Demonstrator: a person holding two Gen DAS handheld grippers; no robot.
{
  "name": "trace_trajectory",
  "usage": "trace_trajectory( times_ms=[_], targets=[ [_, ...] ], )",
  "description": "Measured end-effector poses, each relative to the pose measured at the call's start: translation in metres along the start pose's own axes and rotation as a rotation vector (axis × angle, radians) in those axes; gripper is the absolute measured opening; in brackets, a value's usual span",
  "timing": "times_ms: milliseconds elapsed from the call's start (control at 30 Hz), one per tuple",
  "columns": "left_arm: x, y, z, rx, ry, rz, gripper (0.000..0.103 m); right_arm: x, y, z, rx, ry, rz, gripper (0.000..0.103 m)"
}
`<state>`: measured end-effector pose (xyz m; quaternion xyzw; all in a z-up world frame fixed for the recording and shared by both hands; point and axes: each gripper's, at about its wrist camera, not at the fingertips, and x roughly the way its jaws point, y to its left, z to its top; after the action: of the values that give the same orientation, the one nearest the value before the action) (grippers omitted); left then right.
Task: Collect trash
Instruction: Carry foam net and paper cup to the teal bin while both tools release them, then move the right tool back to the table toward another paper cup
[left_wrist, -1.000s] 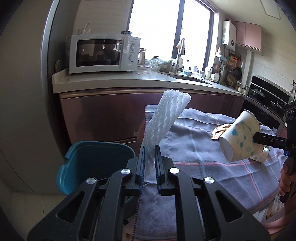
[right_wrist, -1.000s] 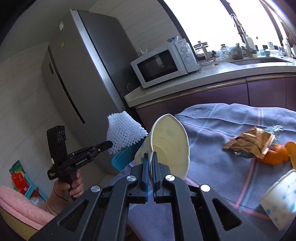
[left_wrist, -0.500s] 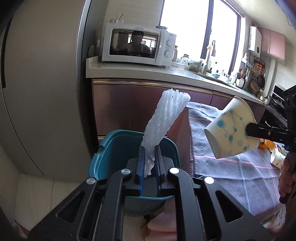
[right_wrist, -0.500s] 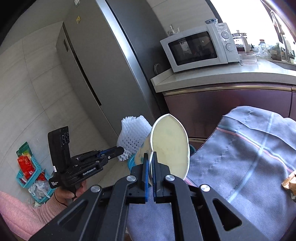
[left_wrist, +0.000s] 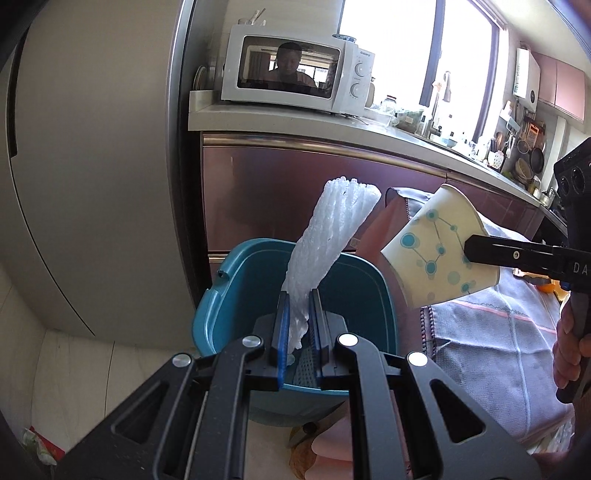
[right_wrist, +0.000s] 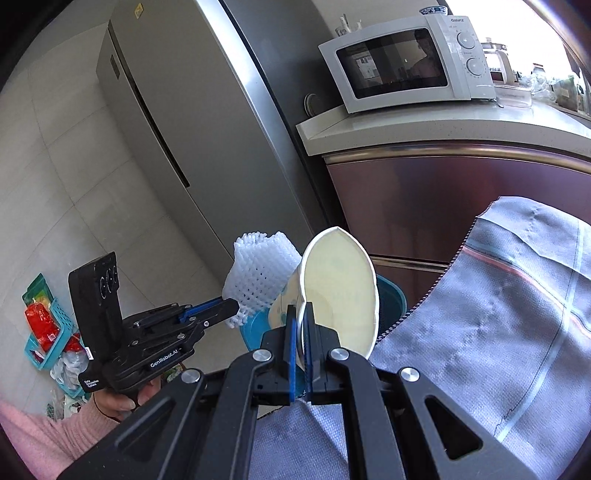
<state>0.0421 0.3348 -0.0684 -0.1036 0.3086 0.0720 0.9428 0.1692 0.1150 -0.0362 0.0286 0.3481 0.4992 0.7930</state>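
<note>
Looking along our left tool (left_wrist: 298, 325), we grip a white foam net (left_wrist: 328, 243) above the teal bin (left_wrist: 225, 295) — the paper cup (left_wrist: 439, 254) hangs beside it. From the right tool (right_wrist: 300, 332), jaws pinch the cup's rim; cloth-covered surface (right_wrist: 498, 332) right.

Foam net (left_wrist: 332, 236): white, open mesh. Cup (left_wrist: 439, 251): cream outside with teal dots joined by dark lines; plain cream inside (right_wrist: 340, 291). Bin (left_wrist: 236, 306): teal. Cloth (right_wrist: 498, 314): grey-blue with pink and pale blue stripes. Microwave (left_wrist: 295, 81): white, dark door. Grippers (left_wrist: 299, 325) (right_wrist: 300, 332): black, blue pads. Cabinet (left_wrist: 280, 184): maroon.
</note>
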Motion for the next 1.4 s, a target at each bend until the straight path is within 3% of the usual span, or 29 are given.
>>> trace_trajectory(
  times_ms=[767,900,1000,1167,1400],
  targets=[
    [0.070,0.004,-0.007,-0.010,0.131,0.030,0.013,0.065,-0.011,0.016,0.025,0.123,-0.068,0.006],
    [0.087,-0.002,-0.008,-0.003,0.150,0.037,0.022,0.075,-0.014,0.017,0.043,0.139,-0.083,0.007],
    [0.097,-0.006,-0.009,-0.006,0.160,0.034,0.033,0.071,-0.015,0.012,0.040,0.139,-0.082,0.012],
    [0.093,-0.015,-0.012,-0.007,0.136,0.018,0.033,0.048,-0.017,0.003,0.042,0.120,-0.079,0.014],
    [0.070,-0.049,0.000,0.035,0.055,-0.066,0.036,-0.009,-0.016,-0.008,0.040,0.031,-0.082,0.022]
  ],
)
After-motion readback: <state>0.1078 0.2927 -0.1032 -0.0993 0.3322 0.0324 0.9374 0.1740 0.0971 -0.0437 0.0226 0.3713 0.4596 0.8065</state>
